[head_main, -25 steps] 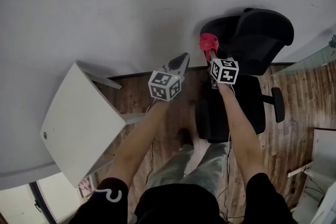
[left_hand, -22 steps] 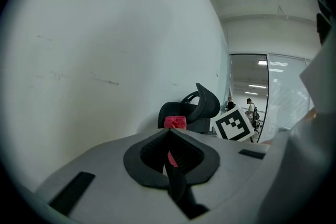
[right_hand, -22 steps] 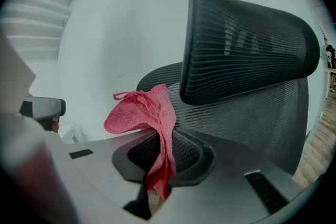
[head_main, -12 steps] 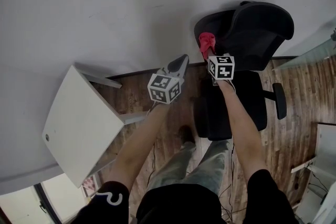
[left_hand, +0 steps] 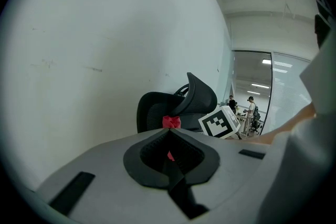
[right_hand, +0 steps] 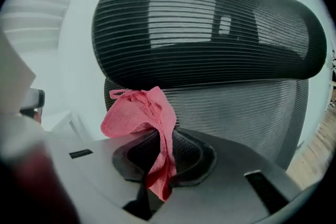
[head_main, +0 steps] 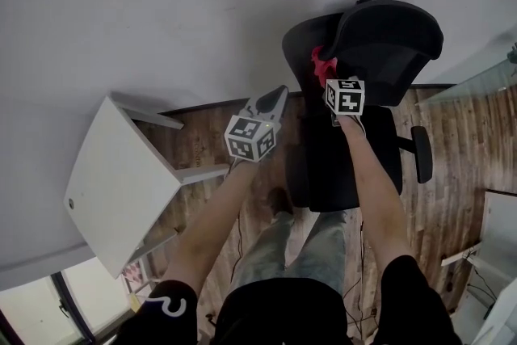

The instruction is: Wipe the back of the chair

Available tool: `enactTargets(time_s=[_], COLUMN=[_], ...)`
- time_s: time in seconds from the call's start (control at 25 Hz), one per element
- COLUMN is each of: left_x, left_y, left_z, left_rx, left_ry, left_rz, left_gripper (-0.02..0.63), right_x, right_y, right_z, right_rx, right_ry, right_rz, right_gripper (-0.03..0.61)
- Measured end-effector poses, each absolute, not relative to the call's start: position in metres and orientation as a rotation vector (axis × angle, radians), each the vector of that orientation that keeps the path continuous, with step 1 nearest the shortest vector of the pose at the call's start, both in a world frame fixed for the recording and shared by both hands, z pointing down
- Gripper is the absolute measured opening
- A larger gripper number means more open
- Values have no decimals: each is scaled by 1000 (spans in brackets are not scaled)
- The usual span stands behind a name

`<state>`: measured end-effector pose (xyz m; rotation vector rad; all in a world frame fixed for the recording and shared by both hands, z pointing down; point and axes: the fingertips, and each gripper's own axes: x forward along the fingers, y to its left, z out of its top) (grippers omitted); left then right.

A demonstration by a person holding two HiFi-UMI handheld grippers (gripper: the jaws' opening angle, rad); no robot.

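Observation:
A black mesh office chair (head_main: 380,61) faces away from the white wall, its headrest (right_hand: 210,23) above the mesh back (right_hand: 236,107). My right gripper (head_main: 327,77) is shut on a pink-red cloth (right_hand: 139,113), which bunches above the jaws and lies against the chair back just under the headrest. The cloth (head_main: 321,65) shows as a small red patch in the head view. My left gripper (head_main: 279,94) hangs to the left of the chair, shut with nothing in it. From it I see the chair (left_hand: 157,110), the cloth (left_hand: 170,122) and the right gripper's marker cube (left_hand: 219,122).
A white table (head_main: 113,174) stands at the left against the wall (head_main: 161,4). Wooden floor (head_main: 452,141) lies around the chair, whose armrest (head_main: 422,166) juts out to the right. A glass partition (head_main: 485,85) is at the right. The person's legs are below the chair.
My right gripper has carried the cloth forward onto the chair back under the headrest. The chair sits further left and nearer in the head view. The left gripper has hardly moved.

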<state>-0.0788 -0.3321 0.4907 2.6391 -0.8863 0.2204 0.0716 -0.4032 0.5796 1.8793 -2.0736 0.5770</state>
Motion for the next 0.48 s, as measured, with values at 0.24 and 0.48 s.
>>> enactTargets(time_s=[0.24, 0.48], left_x=[-38, 17], left_y=[-326, -321], left_z=[484, 477], left_rx=[2621, 2619], left_ry=[-918, -921], left_rz=[203, 177], left_gripper=[25, 25], right_x=[119, 184], right_y=[-400, -395], right_z=[571, 565], right_rx=[1867, 1893], right_ry=[-2060, -2025], right_rz=[560, 555], right_gripper=[71, 71])
